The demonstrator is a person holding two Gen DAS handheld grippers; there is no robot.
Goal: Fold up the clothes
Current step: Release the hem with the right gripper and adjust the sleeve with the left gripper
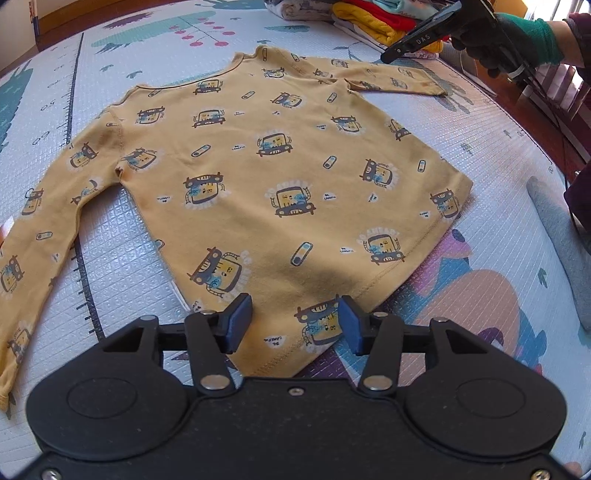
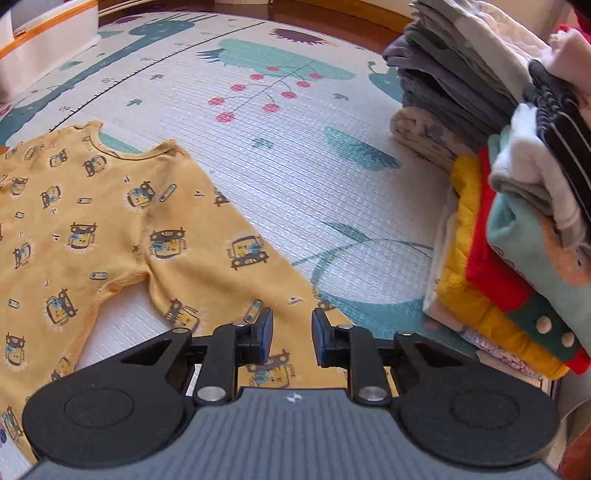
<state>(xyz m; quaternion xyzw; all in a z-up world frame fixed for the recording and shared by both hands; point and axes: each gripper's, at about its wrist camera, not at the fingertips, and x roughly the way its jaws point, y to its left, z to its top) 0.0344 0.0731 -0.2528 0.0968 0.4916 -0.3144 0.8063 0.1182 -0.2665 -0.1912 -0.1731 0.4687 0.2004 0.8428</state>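
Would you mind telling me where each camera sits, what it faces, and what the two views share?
Left wrist: on the left hand-held gripper, open over the yellow shirt's hem, facing its neckline; a gloved hand shows.
Right wrist: on the right hand-held gripper, open over a sleeve, facing the play mat; folded clothes beside.
Shared: shirt, mat, clothes.

A pale quilted play mat (image 2: 303, 158), printed with teal plants, red berries and a ruler strip, covers a wooden floor (image 2: 332, 7). On it a yellow long-sleeved shirt (image 1: 266, 173) with a car print lies flat, sleeves out at 9 and 2 o'clock. Stacks of folded clothes (image 2: 495, 229) stand at the mat's 3 o'clock edge; a white bin (image 2: 48, 40) sits at 10 o'clock.
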